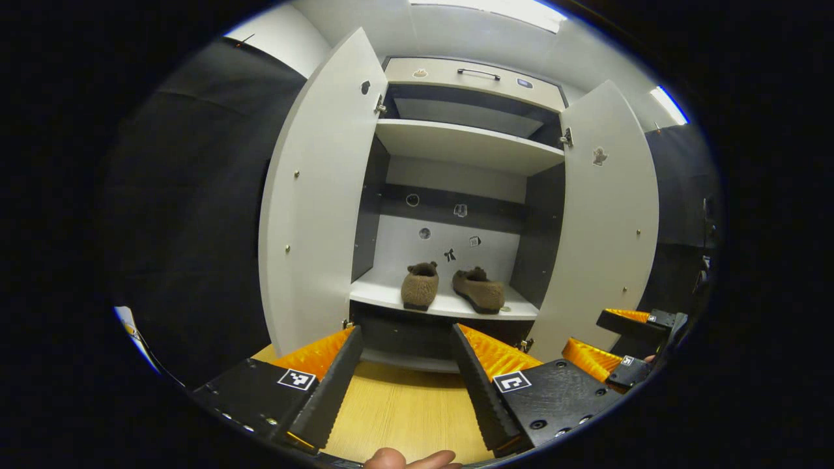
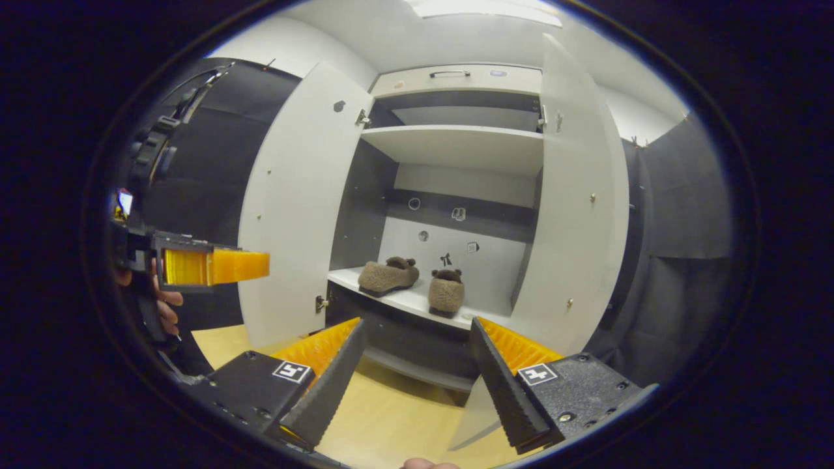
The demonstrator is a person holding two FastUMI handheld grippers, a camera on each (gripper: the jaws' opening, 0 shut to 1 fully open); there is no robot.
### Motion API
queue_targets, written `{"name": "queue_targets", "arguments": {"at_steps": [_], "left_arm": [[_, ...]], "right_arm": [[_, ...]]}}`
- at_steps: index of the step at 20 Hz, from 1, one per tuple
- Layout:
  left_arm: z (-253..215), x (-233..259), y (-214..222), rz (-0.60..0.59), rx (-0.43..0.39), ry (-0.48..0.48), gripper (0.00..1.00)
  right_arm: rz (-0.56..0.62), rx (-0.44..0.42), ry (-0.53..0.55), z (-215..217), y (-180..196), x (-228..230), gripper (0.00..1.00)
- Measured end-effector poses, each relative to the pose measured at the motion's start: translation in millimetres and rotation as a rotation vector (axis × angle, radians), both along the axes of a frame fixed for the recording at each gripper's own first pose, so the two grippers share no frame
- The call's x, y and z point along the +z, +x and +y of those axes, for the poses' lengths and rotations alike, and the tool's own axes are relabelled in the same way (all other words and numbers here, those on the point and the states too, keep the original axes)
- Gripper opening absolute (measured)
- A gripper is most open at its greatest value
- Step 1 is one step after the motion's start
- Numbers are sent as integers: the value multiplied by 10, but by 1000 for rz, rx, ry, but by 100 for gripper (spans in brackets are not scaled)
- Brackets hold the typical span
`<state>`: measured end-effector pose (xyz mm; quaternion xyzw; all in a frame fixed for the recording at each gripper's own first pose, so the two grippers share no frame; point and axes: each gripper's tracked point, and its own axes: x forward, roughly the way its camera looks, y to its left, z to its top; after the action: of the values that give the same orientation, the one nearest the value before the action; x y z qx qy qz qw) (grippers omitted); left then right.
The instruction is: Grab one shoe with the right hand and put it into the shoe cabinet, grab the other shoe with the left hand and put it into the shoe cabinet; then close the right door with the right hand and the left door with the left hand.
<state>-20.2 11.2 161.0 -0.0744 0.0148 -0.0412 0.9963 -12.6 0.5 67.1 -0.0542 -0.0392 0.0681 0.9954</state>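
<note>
Both shoes sit inside the shoe cabinet [image 1: 469, 143], side by side on the lower shelf [image 1: 449, 303]. In the left gripper view the left shoe [image 1: 419, 285] stands heel toward us, and the right shoe [image 1: 479, 290] lies just beside it, angled a little, the two apart by a small gap. In the right gripper view the same pair shows from the other side: one shoe [image 2: 387, 275] turned sideways, the other [image 2: 446, 293] heel-on near the shelf's front edge.

The left door [image 1: 319, 195] swings wide open, and so does the right door [image 1: 606, 215]. An upper shelf [image 1: 466, 142] spans the cabinet above, and a drawer with a dark handle [image 1: 478, 73] tops it. Small stickers dot the back panel.

The left claw [image 1: 407, 384] hangs in front of the cabinet with its fingers spread wide and nothing between them, pale wooden floor [image 1: 404, 410] showing through the gap. The right claw [image 2: 417, 378] is likewise released, fingers well apart, holding nothing, and it points toward the cabinet's lower part near the right door [image 2: 580, 202]. Off to the side in the right gripper view, the left claw [image 2: 215, 267] is held by a hand [image 2: 166, 306], short of the left door [image 2: 300, 208].
</note>
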Motion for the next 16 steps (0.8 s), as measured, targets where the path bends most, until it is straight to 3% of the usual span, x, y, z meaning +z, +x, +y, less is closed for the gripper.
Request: {"name": "queue_targets", "arguments": {"at_steps": [5, 10, 14, 16], "left_arm": [[140, -21, -44, -73, -66, -5, 83], [-60, 172, -73, -122, -98, 7, 83], [-272, 360, -85, -164, -66, -48, 83], [-360, 357, -70, -143, -66, -48, 83]], "right_arm": [[51, -122, -12, -198, -306, -80, 100], [36, -267, -48, -978, -710, -172, 100], [6, -309, -35, -1674, -553, 24, 100], [-27, -280, -24, -1825, -395, 151, 100]]}}
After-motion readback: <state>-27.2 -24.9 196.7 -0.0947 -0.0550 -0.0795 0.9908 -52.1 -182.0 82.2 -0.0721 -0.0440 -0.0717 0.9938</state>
